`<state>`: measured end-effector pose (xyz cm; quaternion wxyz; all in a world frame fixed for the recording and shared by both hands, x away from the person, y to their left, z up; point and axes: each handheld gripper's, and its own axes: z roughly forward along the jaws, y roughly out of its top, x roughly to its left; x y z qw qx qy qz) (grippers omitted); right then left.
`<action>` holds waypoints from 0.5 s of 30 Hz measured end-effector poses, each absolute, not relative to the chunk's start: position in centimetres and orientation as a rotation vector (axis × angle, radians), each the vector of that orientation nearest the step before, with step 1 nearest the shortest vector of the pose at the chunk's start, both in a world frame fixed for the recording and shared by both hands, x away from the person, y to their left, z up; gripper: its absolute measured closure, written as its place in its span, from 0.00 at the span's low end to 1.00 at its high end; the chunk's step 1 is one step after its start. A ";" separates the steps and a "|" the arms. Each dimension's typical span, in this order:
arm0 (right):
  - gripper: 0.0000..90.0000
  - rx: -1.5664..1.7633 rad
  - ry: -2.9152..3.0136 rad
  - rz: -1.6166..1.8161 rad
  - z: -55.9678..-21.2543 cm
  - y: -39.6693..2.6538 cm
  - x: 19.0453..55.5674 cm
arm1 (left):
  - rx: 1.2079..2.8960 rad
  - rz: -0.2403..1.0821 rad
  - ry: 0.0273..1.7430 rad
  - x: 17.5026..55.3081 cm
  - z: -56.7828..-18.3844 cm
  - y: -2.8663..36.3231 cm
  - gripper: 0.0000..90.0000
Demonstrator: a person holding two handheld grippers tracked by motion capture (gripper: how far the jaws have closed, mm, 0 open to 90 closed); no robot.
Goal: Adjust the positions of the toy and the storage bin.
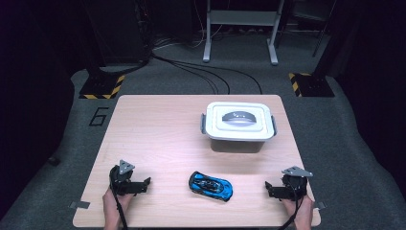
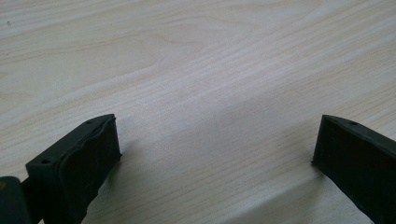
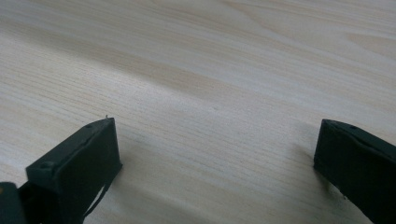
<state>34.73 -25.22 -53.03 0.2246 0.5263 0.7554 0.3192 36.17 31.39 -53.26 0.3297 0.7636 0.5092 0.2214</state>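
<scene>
L (image 1: 146, 182) & R hand-held gripper (image 1: 269, 187) both spread, empty, flanking blue toy car (image 1: 211, 186).

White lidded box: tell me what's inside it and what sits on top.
The white lidded box is shut by its lid, with a grey handle set into it. The lid covers the inside, so any contents cannot be seen.

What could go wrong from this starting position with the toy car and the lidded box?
The blue toy car has wheels and lies at an angle, so a nudge from the left tool or right tool might roll it away. The white box has its lid on with both side latches apparently down; lifting the lid one-handed could drag the box across the table.
</scene>
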 end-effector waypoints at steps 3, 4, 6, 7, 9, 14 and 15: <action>0.00 1.456 2.081 0.882 -53.0 -25.2 34.7 | 2.001 0.576 1.338 36.2 -53.2 31.4 0.00; 0.00 1.460 2.079 0.882 -53.0 -25.2 34.7 | 2.003 0.573 1.337 36.2 -53.2 31.4 0.00; 0.00 1.457 2.082 0.879 -53.0 -25.2 34.8 | 2.003 0.573 1.337 36.2 -53.2 31.4 0.00; 0.00 1.457 2.083 0.878 -53.0 -25.2 34.8 | 2.004 0.572 1.336 36.2 -53.2 31.4 0.00; 0.00 1.457 2.083 0.878 -53.0 -25.2 34.8 | 2.005 0.572 1.336 36.2 -53.2 31.4 0.00; 0.00 1.458 2.084 0.877 -53.0 -25.2 34.8 | 2.018 0.572 1.331 36.2 -53.2 31.4 0.00; 0.00 1.457 2.083 0.878 -53.0 -25.2 34.8 | 2.018 0.574 1.329 36.2 -53.2 31.4 0.00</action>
